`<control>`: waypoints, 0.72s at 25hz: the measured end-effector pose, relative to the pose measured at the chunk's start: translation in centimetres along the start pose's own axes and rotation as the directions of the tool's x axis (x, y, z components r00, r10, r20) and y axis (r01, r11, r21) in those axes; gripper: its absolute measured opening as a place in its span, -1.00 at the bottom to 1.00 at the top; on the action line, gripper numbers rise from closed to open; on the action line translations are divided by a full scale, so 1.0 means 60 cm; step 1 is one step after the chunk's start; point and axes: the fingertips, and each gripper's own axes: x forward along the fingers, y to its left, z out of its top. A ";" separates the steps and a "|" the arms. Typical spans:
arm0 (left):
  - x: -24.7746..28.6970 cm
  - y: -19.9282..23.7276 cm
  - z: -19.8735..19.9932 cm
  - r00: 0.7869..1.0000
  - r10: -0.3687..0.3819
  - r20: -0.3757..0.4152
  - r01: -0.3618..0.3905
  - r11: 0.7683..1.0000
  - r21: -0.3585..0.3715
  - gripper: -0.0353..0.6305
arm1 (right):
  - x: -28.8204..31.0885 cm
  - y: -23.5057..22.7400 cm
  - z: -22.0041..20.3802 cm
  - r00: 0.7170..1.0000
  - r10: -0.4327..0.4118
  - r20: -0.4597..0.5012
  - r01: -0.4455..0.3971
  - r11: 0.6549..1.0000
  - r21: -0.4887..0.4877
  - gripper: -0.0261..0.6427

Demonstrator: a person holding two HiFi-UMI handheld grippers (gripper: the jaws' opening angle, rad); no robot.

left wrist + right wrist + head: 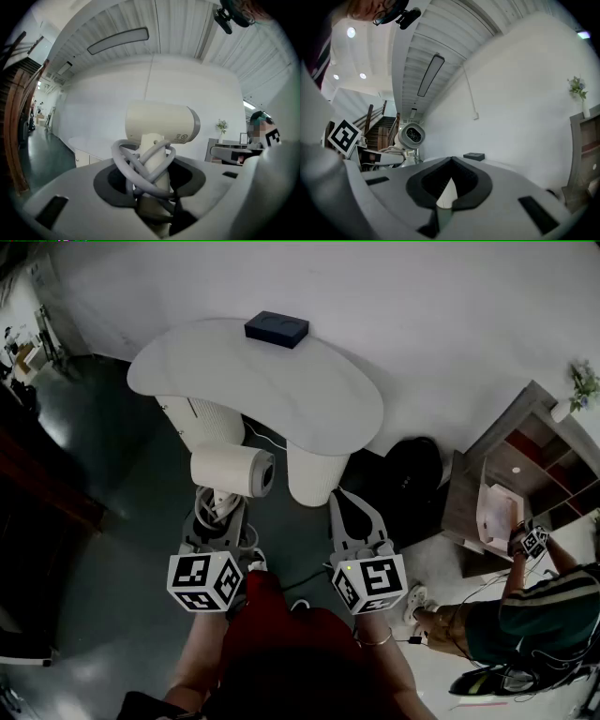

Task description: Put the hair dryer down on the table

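Head view: hair dryer (232,471) hangs before table's (281,390) near edge.

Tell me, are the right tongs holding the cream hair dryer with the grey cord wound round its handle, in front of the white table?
No, the left tongs hold it. The left gripper view shows the handle of the cream plastic hair dryer, grey cord wound round it, between them, in front of the rounded white table. The right tongs are shut and empty.

I see the cream hair dryer (232,471) handle-down, grey cord (140,173) wound round it, barrel pointing right, just short of the white table (187,367).
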 end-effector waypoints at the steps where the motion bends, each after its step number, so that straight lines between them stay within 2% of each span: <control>1: -0.003 0.001 -0.002 1.000 0.001 -0.002 -0.001 1.000 -0.001 -0.29 | -0.003 0.003 -0.001 1.000 0.000 0.001 0.000 1.000 0.001 -0.88; 18: -0.010 -0.020 -0.010 0.999 -0.010 -0.031 0.011 1.000 0.019 -0.29 | -0.020 0.023 -0.002 0.999 0.039 0.030 -0.039 0.999 0.002 -0.88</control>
